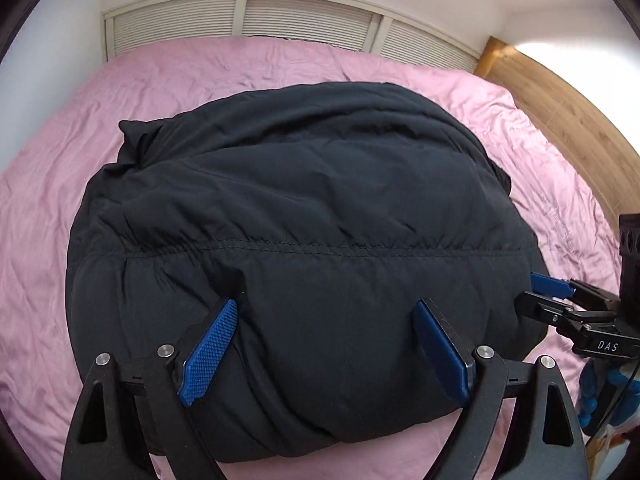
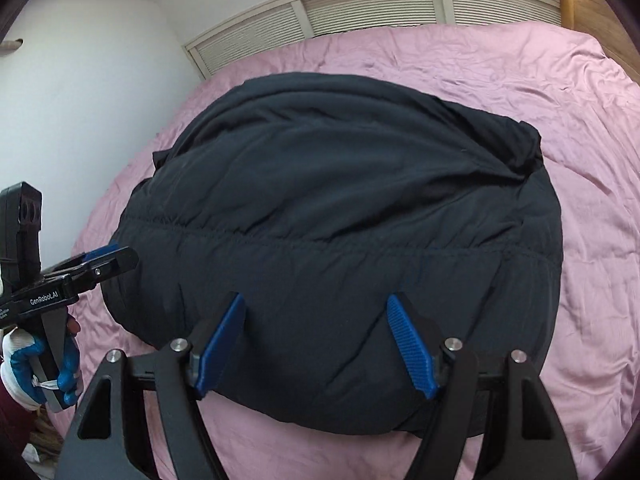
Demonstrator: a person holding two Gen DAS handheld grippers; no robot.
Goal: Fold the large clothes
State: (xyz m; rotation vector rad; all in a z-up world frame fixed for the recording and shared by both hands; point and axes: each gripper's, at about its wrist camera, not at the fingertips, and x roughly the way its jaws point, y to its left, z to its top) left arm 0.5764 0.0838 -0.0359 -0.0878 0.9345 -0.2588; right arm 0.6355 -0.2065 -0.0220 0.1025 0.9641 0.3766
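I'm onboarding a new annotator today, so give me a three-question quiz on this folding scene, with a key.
1. True or false: the dark padded jacket lies folded into a bundle on the pink sheet.
2. The jaws of the left gripper stand: A) clamped on a sleeve B) open over the jacket C) shut on the sheet.
3. Fill in: the hand holding the left gripper wears a white and ____ glove.

Key: 1 true; 2 B; 3 blue. The right gripper is open too, holding nothing.
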